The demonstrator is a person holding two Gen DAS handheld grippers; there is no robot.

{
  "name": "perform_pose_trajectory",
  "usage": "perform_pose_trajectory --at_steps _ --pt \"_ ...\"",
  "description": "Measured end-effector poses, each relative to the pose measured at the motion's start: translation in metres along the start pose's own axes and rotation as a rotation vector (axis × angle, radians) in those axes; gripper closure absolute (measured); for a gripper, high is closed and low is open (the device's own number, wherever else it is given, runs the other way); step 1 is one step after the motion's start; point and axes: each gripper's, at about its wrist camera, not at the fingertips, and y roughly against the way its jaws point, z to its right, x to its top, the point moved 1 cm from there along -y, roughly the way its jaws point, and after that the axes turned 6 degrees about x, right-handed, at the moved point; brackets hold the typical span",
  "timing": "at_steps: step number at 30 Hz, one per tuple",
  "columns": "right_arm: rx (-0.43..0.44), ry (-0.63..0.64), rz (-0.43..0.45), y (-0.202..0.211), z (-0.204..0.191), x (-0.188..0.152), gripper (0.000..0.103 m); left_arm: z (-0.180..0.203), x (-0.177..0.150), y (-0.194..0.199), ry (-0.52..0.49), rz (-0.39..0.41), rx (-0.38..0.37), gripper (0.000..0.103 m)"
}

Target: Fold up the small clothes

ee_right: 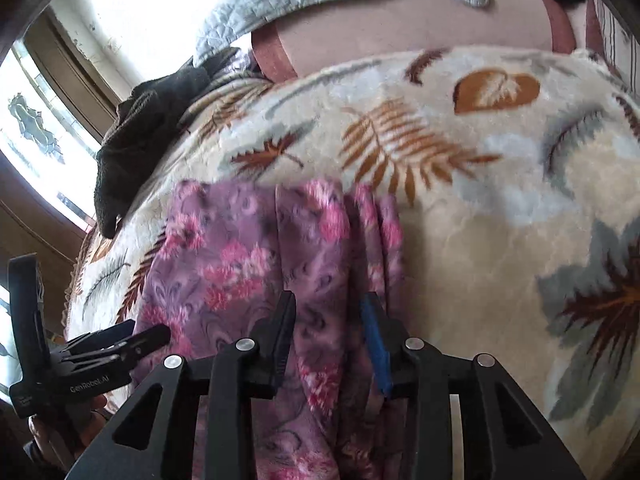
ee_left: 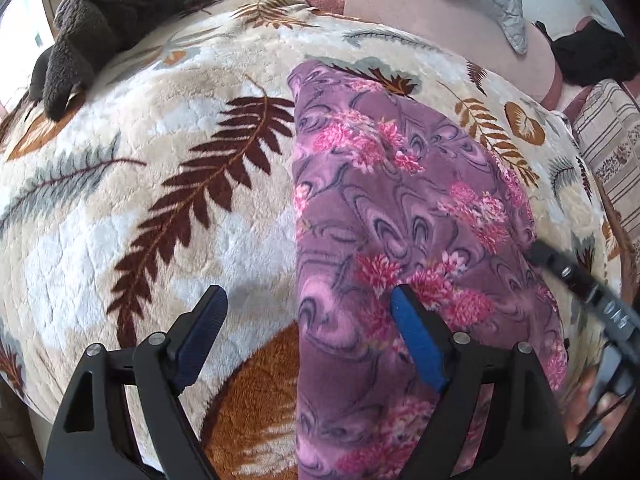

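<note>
Fabric bunches between the pads of your right tool (ee_right: pixel 328 328), which grips a gathered edge of the purple floral garment (ee_left: pixel 400 208). Your left tool (ee_left: pixel 308 320) hangs wide and empty over its near left edge. Farther off, the garment spreads across the leaf-print blanket (ee_left: pixel 180 128). Mid-fold, I'd judge: next carry that gathered edge across.

1. From the left wrist we look steeply down, close over the purple floral cloth (ee_left: pixel 400 208).
2. From the right wrist we look lower and farther across it.
3. Both share the grey garment (ee_left: pixel 120 12) beyond the cloth.
</note>
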Motion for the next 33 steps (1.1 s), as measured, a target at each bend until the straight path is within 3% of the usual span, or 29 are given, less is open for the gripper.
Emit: perform_pose_trajectory --at_steps 4,6,8,12,15,17,18,19,23,26,28,31,33 --pt "-0.015 -0.01 -0.015 -0.011 0.004 0.01 0.066 0.001 0.009 -0.007 0.009 -0.011 -0.009 0.017" --pt "-0.069 -0.001 -0.09 -0.034 0.009 0.008 0.065 0.0 0.015 -0.014 0.023 -0.022 -0.011 0.013" --pt "-0.086 0.023 -0.067 -0.035 0.007 0.011 0.061 -0.004 0.022 -0.018 0.05 -0.049 -0.039 0.013" --pt "-0.015 -0.019 -0.011 -0.027 0.006 0.033 0.062 -0.017 0.042 -0.015 0.111 -0.027 -0.054 0.013" --pt "0.016 -0.028 -0.041 -0.04 0.005 0.042 0.063 -0.021 0.054 -0.026 0.152 -0.063 -0.066 0.013" --pt "0.005 0.022 -0.1 -0.057 -0.002 0.041 0.071 -0.021 0.058 -0.031 0.17 -0.079 -0.082 0.013" --pt "-0.021 0.06 -0.097 -0.059 -0.007 0.042 0.089 -0.02 0.059 -0.032 0.17 -0.085 -0.086 0.013" --pt "-0.024 0.096 -0.077 -0.055 -0.013 0.044 0.099 -0.019 0.061 -0.032 0.168 -0.085 -0.09 0.013" --pt "0.023 0.028 0.029 -0.03 -0.003 0.052 0.1 -0.019 0.065 -0.024 0.166 -0.033 -0.103 0.014" --pt "-0.015 -0.011 -0.047 -0.051 0.016 0.044 0.1 -0.013 0.069 -0.043 0.14 -0.066 -0.066 0.013" --pt "-0.027 0.013 -0.041 -0.053 0.014 0.045 0.099 -0.008 0.071 -0.047 0.108 -0.062 -0.033 0.013" --pt "0.01 -0.023 -0.008 -0.031 0.01 0.053 0.092 -0.007 0.074 -0.03 0.068 -0.032 -0.029 0.013" --pt "0.087 -0.009 0.03 -0.011 0.007 0.049 0.092 -0.012 0.069 -0.013 0.065 0.002 -0.073 0.013"
